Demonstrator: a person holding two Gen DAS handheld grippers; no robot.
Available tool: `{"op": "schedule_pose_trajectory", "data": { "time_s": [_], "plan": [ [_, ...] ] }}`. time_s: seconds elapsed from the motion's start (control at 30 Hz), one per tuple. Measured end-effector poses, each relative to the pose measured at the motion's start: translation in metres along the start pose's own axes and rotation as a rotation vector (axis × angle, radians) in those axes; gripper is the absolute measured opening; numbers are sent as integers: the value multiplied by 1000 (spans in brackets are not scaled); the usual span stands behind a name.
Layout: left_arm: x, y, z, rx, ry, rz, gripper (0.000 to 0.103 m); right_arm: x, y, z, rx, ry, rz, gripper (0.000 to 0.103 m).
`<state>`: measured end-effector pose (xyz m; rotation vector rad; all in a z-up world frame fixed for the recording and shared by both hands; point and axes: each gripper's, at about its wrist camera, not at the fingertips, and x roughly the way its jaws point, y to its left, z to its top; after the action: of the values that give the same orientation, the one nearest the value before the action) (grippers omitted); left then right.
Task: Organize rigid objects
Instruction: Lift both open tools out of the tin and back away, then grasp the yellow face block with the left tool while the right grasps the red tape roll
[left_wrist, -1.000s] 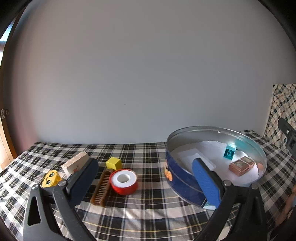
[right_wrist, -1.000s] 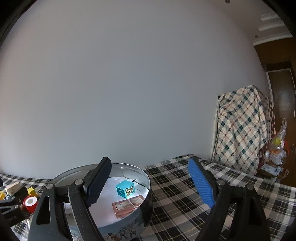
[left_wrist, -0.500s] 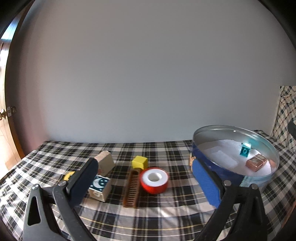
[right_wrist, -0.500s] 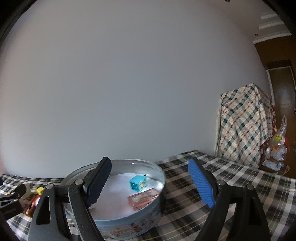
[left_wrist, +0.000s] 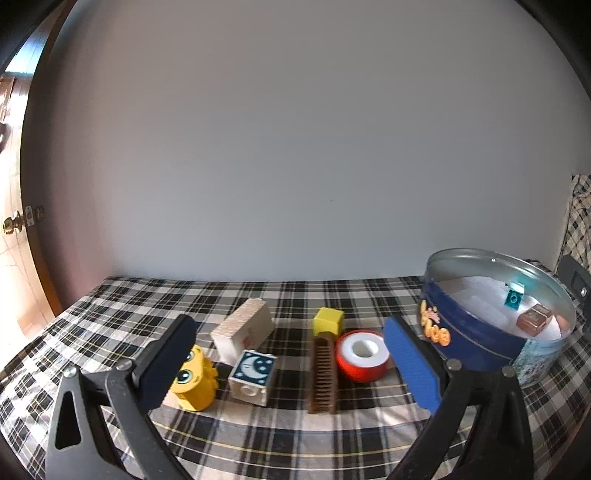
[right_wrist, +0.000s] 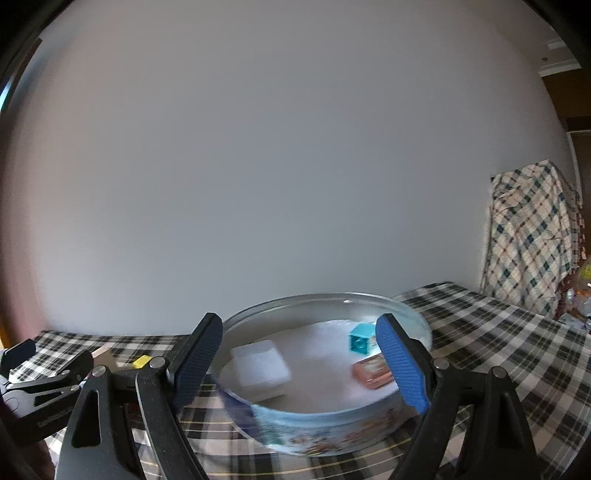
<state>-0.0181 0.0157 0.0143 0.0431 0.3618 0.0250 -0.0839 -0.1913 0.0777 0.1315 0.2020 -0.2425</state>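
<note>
My left gripper (left_wrist: 291, 360) is open and empty above the checked cloth. Ahead of it lie a yellow owl toy (left_wrist: 194, 380), a white moon block (left_wrist: 253, 376), a pale wooden block (left_wrist: 242, 330), a brown comb (left_wrist: 324, 374), a red-and-white tape roll (left_wrist: 362, 354) and a yellow cube (left_wrist: 328, 320). The round blue tin (left_wrist: 476, 339) stands at the right, holding a teal block (left_wrist: 513, 297) and a copper box (left_wrist: 533, 320). My right gripper (right_wrist: 301, 363) is open and empty over the tin (right_wrist: 332, 428), which holds the teal block (right_wrist: 360, 340), the copper box (right_wrist: 371, 373) and a white pad (right_wrist: 260, 363).
The bed with checked cloth (left_wrist: 295, 435) meets a plain wall behind. A door with a brass knob (left_wrist: 11, 223) is at the far left. A chair draped in checked fabric (right_wrist: 532, 240) stands right of the bed. The left gripper's body (right_wrist: 40, 387) shows at the lower left of the right wrist view.
My left gripper has swung left, bringing the loose toys to the middle and the tin to the right edge. My right gripper has turned left, so the tin sits centred between its fingers.
</note>
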Motion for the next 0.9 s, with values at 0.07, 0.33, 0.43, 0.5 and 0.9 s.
{"op": "schedule_pose_trajectory", "data": {
  "time_s": [0.07, 0.33, 0.43, 0.5, 0.9],
  "plan": [
    [2, 8, 0, -4, 9, -3, 103, 1, 7, -1, 0, 7, 13, 87],
    [14, 50, 0, -12, 69, 18, 103, 15, 33, -9, -16, 111, 70, 87],
    [21, 68, -1, -30, 104, 23, 103, 16, 49, -13, -39, 144, 94, 87],
    [27, 80, -3, -37, 130, 28, 103, 17, 60, -14, -58, 150, 115, 87],
    [49, 129, -9, -97, 248, 90, 103, 51, 115, -28, -132, 345, 213, 87]
  ]
}}
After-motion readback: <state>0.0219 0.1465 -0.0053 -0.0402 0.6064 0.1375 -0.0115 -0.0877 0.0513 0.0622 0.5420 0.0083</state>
